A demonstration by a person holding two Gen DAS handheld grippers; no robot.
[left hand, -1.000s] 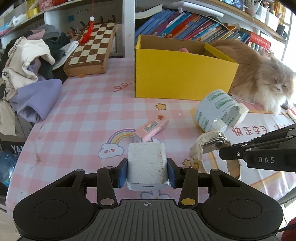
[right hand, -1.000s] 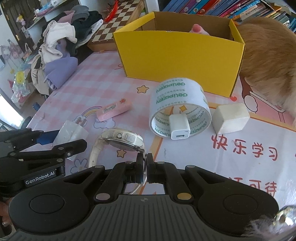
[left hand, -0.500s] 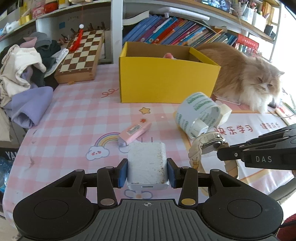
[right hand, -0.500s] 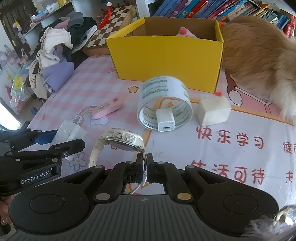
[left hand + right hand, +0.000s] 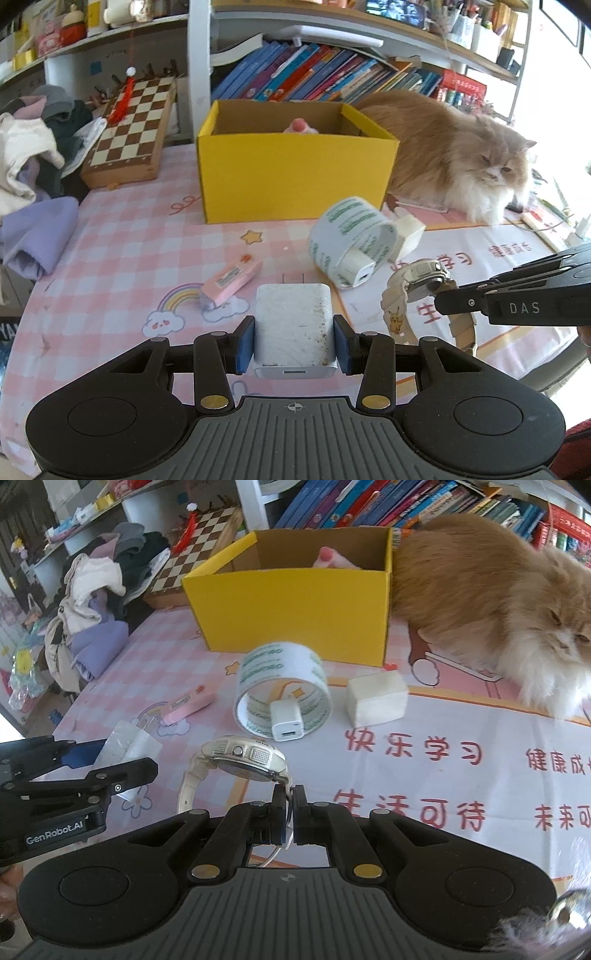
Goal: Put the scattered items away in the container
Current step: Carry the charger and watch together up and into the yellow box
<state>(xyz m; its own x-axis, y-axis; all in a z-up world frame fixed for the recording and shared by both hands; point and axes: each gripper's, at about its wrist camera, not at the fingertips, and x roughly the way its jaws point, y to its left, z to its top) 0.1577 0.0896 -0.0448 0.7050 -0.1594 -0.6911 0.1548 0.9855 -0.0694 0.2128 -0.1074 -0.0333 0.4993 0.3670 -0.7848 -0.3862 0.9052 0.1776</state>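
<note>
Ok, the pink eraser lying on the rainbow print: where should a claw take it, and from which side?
Grip the pink eraser across its short width, at mid-length, coming from above. It lies flat and long on the tablecloth, with clear space along both long sides, so fingers can straddle it.

The yellow box (image 5: pixel 295 177) is open on top, with only a pink thing (image 5: pixel 300 126) low inside, so the way in from above is free. A cat (image 5: pixel 454 155) lies against the box's right side and blocks that flank. Before the box's front wall stand a tape roll (image 5: pixel 282 686), a small charger (image 5: pixel 287 722) and a white block (image 5: pixel 376 698). The pink-checked desk (image 5: pixel 122 243) to the left is mostly bare apart from a pink eraser (image 5: pixel 232 280), with clothes (image 5: pixel 29 177) and a chessboard (image 5: pixel 133 125) at its edge
</note>
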